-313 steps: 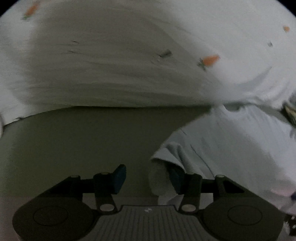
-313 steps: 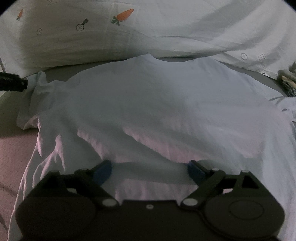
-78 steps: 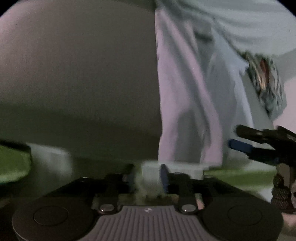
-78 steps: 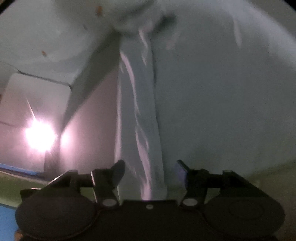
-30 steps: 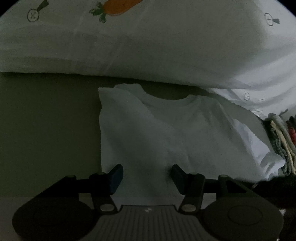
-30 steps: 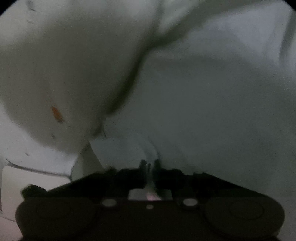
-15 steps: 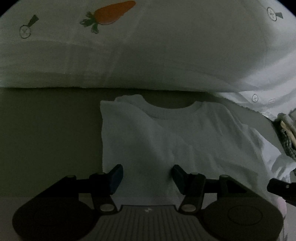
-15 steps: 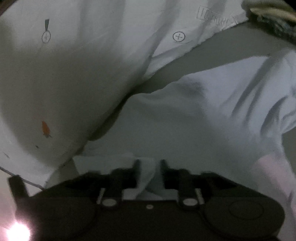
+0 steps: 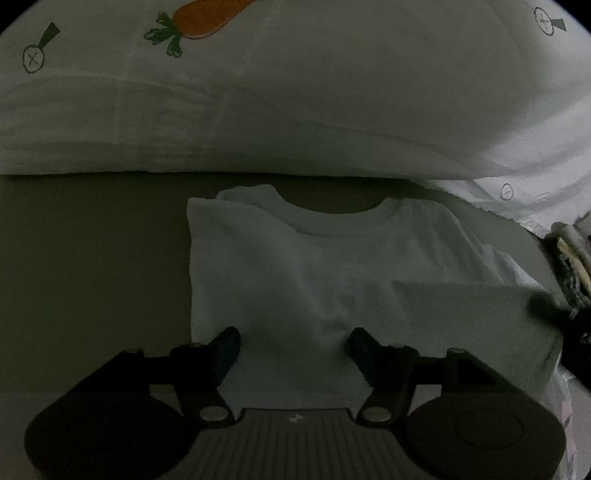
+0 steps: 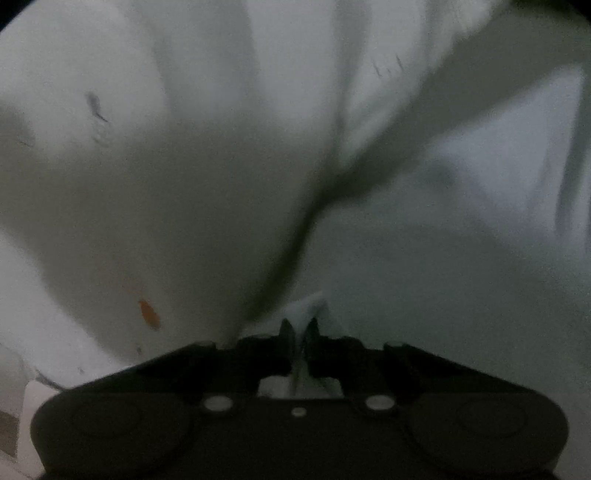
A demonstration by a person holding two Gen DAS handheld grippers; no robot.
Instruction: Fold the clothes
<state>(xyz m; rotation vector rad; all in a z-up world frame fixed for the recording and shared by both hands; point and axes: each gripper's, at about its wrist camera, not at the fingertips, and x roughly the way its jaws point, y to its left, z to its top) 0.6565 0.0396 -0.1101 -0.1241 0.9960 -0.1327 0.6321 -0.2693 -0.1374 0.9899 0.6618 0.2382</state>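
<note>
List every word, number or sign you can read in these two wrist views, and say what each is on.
No words or numbers are readable.
"X" in a circle, with a dark stem: printed on the white carrot-print bedding, upper left.
Circled marks at upper right and lower right: same bedding, too small to read.
Small outlined tag print: blurred, unreadable.
Right wrist view: only blurred dark flecks.
White t-shirt: no print visible.
</note>
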